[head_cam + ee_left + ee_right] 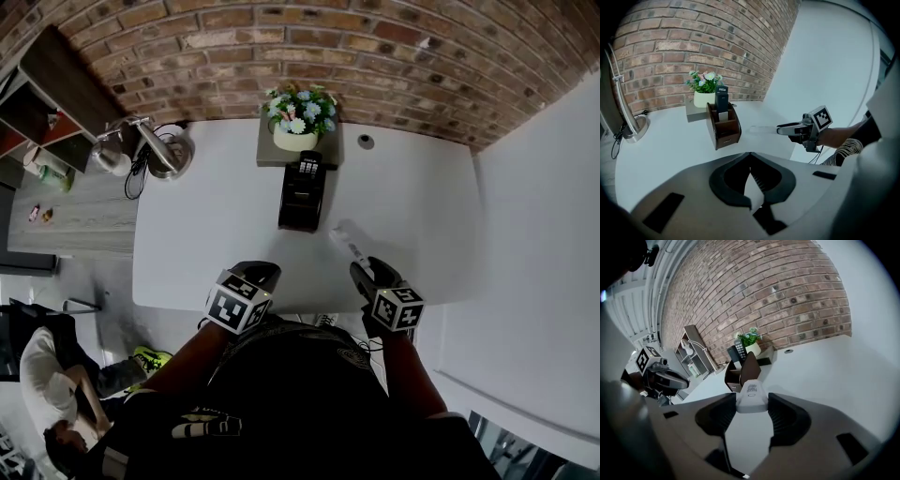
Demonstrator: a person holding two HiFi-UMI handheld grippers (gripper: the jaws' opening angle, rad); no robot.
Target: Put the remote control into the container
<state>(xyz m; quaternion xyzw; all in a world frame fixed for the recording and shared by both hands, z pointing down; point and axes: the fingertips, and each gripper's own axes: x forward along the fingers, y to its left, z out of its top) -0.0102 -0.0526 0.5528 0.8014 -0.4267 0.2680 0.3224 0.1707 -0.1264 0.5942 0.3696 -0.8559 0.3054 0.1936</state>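
Your right claw (751, 405) was clamped shut on the white remote control (751, 394). Its near end was hidden inside the claw and its far end stuck out toward the dark container (302, 208), near it but not in it. A black remote (307, 167) stood in the container's back slot. Your left claw (750, 157) was closed, tips together, holding nothing. From the head view the remote control was pale against the white worktop (216, 225), so you couldn't tell whether it touched.

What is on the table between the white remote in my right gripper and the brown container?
Nothing. The head view shows only bare white table between the white remote and the brown container.
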